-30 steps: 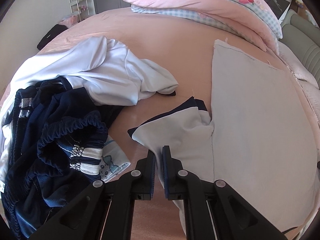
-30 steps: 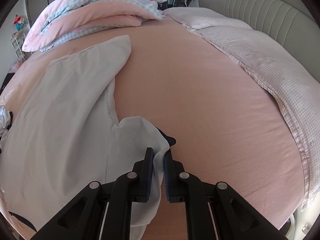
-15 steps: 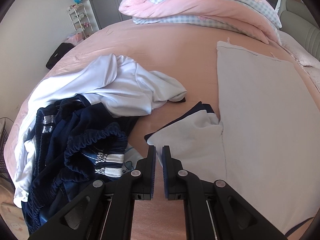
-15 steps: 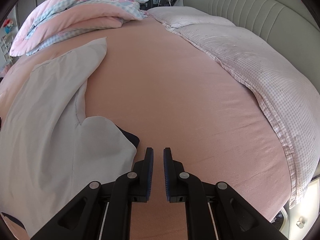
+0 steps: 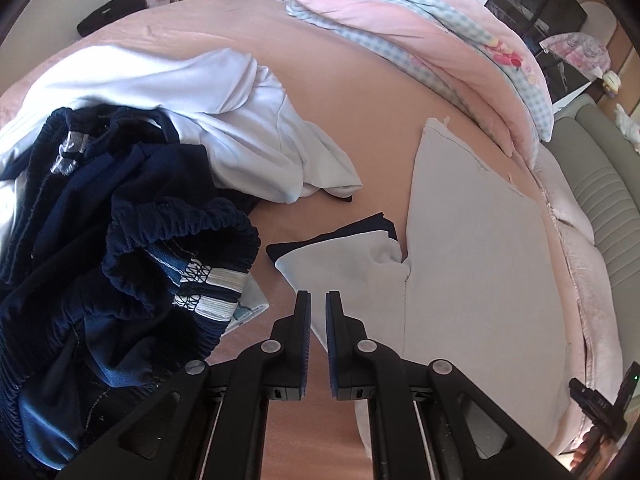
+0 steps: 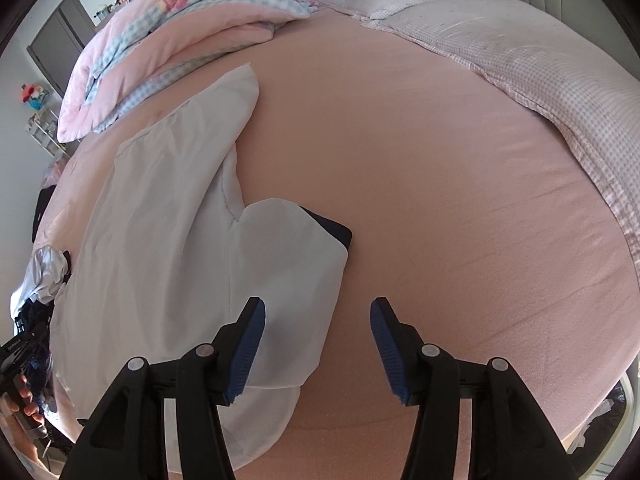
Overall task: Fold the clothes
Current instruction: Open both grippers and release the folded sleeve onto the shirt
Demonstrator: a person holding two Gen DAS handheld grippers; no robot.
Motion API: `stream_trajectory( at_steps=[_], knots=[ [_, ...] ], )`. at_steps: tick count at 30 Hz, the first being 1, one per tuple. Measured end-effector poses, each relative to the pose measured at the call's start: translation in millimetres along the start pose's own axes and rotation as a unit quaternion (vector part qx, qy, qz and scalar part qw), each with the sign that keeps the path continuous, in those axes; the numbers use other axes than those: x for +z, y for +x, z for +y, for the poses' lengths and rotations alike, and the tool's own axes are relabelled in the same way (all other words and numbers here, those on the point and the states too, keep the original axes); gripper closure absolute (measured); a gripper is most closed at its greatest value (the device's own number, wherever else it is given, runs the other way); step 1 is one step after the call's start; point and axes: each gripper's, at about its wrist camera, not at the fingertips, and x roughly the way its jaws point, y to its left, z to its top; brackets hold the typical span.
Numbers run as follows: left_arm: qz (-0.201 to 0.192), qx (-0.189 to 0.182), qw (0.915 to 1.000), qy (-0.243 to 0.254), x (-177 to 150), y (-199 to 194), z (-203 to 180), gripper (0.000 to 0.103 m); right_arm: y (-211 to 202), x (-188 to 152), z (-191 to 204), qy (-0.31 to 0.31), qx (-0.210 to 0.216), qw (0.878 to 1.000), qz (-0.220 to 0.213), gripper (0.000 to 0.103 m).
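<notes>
Two grippers: both hang above the bed [image 6: 460,184], neither holding cloth.
Landmark: the white shirt [image 5: 472,256], laid flat and face down on the pink sheet, sleeves spread out to each side, probably so they can be turned in.
Left gripper [image 5: 318,300]: jaws closed with nothing between them, just above the sleeve [image 5: 344,264] on the pile side of the shirt.
Right gripper [image 6: 317,312]: jaws opening, nothing pinched; the other sleeve [image 6: 288,276] lies below and slightly left of the gap, likely the next thing to be taken.
Unfolded pile [image 5: 120,248]: navy trousers and a pale top, heaped beside the shirt on the left gripper's side, apart from it and waiting their turn.
Quilt [image 6: 168,36]: folded at the far end of the bed beyond the shirt's hem, out of the working area.
</notes>
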Motion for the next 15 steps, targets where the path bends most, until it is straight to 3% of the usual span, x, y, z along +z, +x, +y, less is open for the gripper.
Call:
stream_trajectory(
  at_steps=[6, 8, 11, 13, 15],
  knots=[
    [0.037, -0.044, 0.9969, -0.054, -5, 7, 7, 0.095, 4, -4, 2, 0.001, 0.012, 1.000, 0.014, 0.046],
    [0.060, -0.061, 0.9931, -0.080, -6, 12, 10, 0.089, 7, -6, -1, 0.015, 0.029, 0.999, 0.026, 0.045],
    [0.069, -0.067, 0.9916, -0.087, -7, 15, 7, 0.059, 12, -8, -3, 0.034, 0.046, 0.997, 0.043, 0.043],
    [0.066, -0.070, 0.9923, -0.078, -7, 14, 2, 0.023, 11, -9, -3, 0.035, 0.047, 0.997, 0.042, 0.042],
    [0.067, -0.084, 0.9915, -0.073, -7, 13, -2, 0.020, 11, -10, -1, 0.032, 0.052, 0.997, 0.047, 0.042]
  ],
)
